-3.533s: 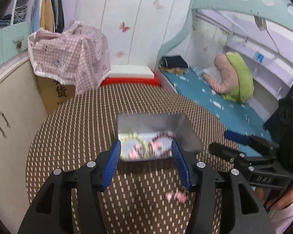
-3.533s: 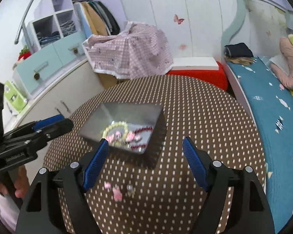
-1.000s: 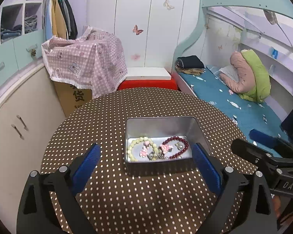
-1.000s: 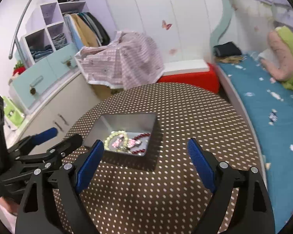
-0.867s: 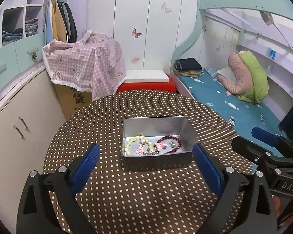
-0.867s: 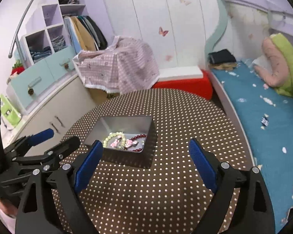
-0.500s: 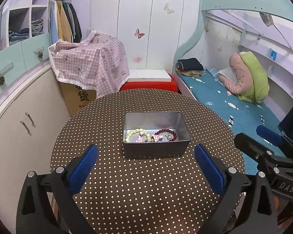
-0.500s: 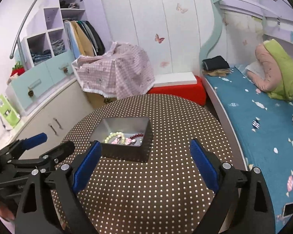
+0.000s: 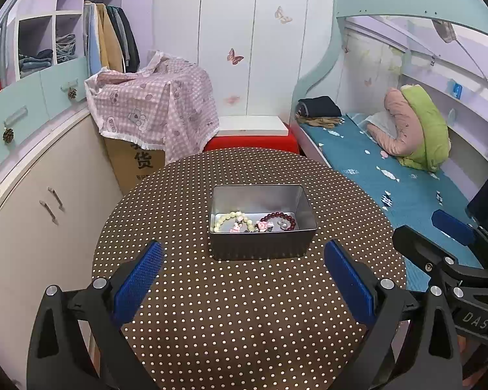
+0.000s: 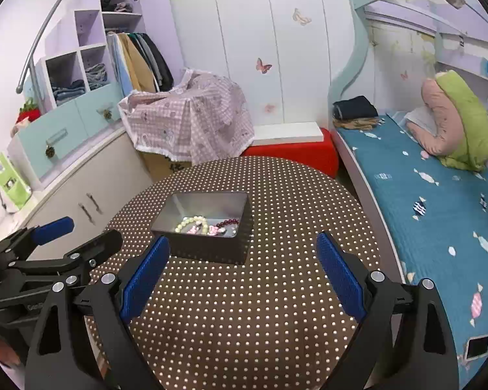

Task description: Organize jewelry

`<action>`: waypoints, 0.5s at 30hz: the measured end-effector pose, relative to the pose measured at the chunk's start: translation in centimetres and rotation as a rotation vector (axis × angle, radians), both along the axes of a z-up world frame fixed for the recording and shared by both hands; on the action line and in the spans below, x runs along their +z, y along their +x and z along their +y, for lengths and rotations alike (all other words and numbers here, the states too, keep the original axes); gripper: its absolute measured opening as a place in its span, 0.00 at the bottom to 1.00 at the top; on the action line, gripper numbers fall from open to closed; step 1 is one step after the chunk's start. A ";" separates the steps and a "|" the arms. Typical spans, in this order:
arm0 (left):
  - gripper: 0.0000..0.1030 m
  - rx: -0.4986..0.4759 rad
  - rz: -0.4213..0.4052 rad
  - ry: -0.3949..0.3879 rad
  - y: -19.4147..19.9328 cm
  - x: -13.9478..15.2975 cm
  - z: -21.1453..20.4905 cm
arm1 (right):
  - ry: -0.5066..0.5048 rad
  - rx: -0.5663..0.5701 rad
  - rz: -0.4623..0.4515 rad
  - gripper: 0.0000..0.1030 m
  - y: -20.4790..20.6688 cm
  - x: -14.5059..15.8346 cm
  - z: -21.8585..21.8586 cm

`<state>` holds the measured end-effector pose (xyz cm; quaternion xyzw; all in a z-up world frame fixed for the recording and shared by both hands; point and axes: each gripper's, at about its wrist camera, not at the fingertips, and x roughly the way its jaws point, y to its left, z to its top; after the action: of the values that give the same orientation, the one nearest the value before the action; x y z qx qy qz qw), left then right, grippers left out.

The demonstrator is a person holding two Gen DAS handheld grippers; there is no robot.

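The sorting looks finished, or close to it: the pale green bead bracelet (image 9: 230, 220), the dark red bead bracelet (image 9: 277, 219) and small pink trinkets (image 9: 248, 226) all lie inside the rectangular grey metal tin (image 9: 261, 249), which sits at the middle of the round brown white-dotted table (image 9: 244, 308). No loose piece shows on the cloth. The left gripper (image 9: 244, 279) hangs at the table's 6 o'clock edge, jaws spread wide and empty; the right gripper (image 10: 242, 274) hangs just beside it toward 5 o'clock, equally wide and empty. If anything is left, I judge it is only a check for strays or fitting a lid, though no lid is visible. Nothing blocks the tin. A teal-sheeted bed (image 10: 439, 214) lies at 3 o'clock, a pink checked cloth over a cardboard box (image 9: 153, 113) at 11 o'clock.
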<state>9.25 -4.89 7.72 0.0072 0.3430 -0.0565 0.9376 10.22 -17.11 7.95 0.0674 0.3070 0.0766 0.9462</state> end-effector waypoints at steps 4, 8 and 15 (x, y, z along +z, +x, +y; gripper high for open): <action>0.93 0.003 0.005 0.003 0.0 0.1 0.1 | 0.011 0.014 0.009 0.86 -0.1 0.0 0.1; 0.93 0.007 0.007 0.006 -0.1 0.2 0.1 | 0.015 0.017 0.015 0.86 0.0 0.0 0.2; 0.93 0.009 0.013 0.006 0.0 0.2 0.2 | 0.005 0.004 0.020 0.86 0.0 0.1 0.2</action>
<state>9.20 -4.70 7.88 0.0082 0.3491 -0.0513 0.9356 10.20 -16.91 8.02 0.0698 0.3164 0.0785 0.9428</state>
